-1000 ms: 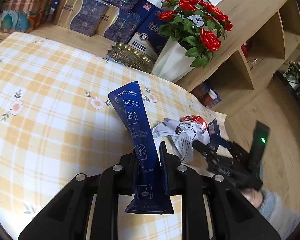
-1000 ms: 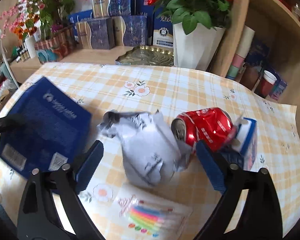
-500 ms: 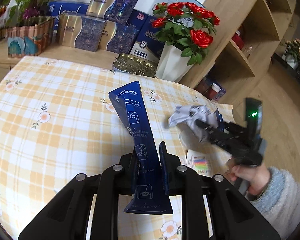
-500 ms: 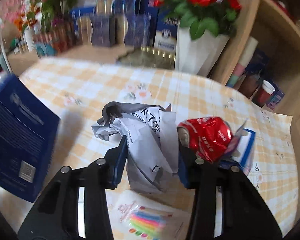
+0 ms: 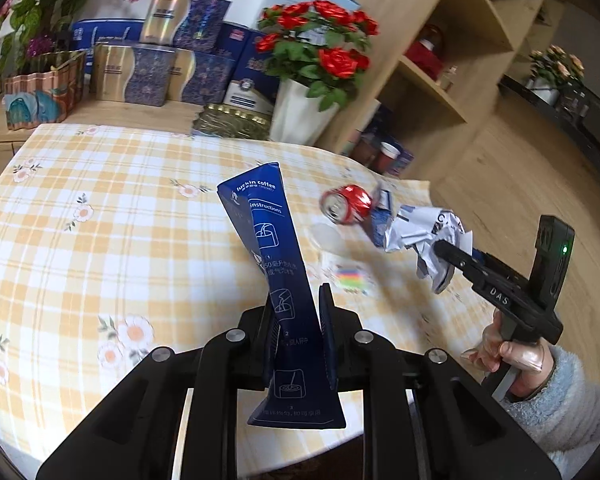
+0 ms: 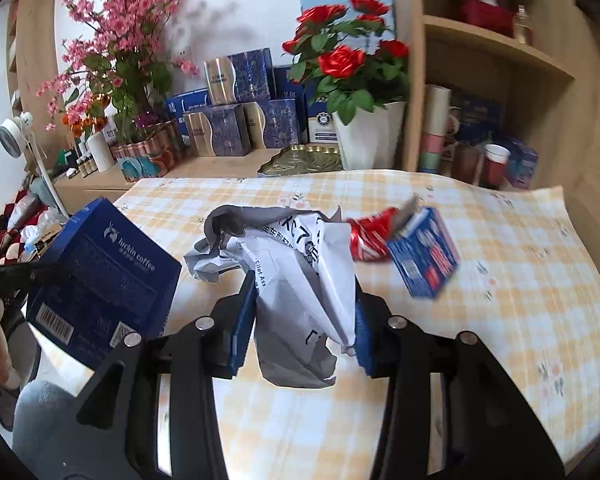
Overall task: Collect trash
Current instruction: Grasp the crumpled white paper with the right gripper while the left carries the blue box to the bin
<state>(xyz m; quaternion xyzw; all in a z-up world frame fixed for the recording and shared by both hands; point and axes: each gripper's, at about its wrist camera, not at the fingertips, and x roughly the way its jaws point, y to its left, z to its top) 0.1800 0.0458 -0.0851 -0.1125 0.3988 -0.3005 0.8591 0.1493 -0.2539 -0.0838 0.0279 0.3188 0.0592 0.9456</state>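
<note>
since a moment ago your right tool [image 6: 304, 312] has lifted the crumpled white mailer bag [image 6: 300, 276] clear of the desk [image 5: 100, 240] and drawn it back toward the near edge, leaving the crushed red can [image 5: 346, 204] and the small blue carton [image 6: 422, 256] lying close together on the checked cloth, with the flat packet of coloured stripes [image 5: 352, 278] nearer you. the right tool is clamped on the bag, which bulges above and below the pads; your left tool [image 5: 296, 320] is clamped on the lower part of the flattened blue coffee box [image 5: 278, 264], which stands up tilted between its fingers. no bin shows in either view, so carry both pieces steadily and keep both grips firm: the bag is soft and looks likely to slip if you ease off. the box reads "luckin coffee" and "instructions" above small brewing diagrams; the bag shows chinese print and "pilot"; the right tool's body reads "das".
</note>
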